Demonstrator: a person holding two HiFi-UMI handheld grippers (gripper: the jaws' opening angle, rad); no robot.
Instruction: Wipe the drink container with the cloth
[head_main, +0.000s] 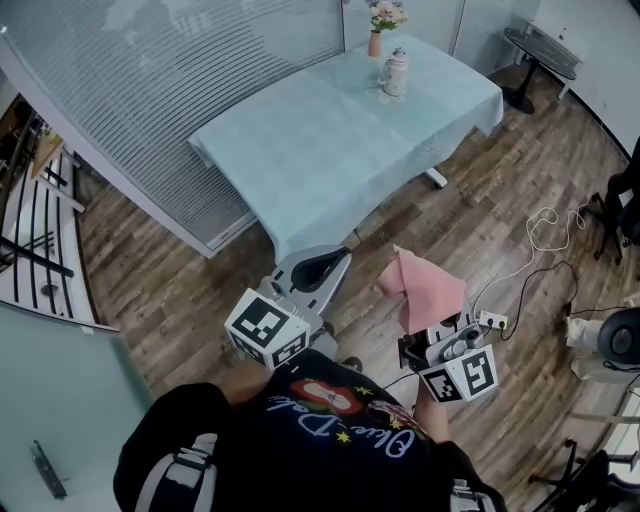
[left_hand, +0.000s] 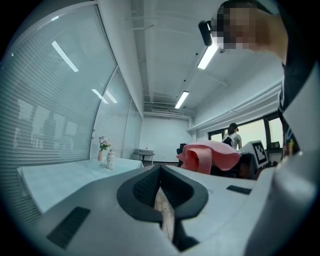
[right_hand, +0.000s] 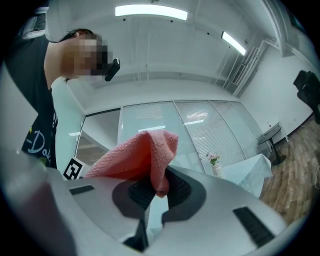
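On far table (head_main: 300, 150): drink container (head_main: 396, 72), well apart from right hand-held gripper (right_hand: 156, 186) clamped on cloth (right_hand: 135, 155); left hand-held gripper (left_hand: 161, 192) closed.

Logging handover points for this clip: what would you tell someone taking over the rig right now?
Left gripper: jaws together, holding nothing.
Right gripper: shut on the pink cloth, which is bunched above the jaws.
Drink container: upright at the far end of the table, beside a flower vase, well away from both grippers.
Done: cloth in hand.
Left: go to the table and wipe the container.
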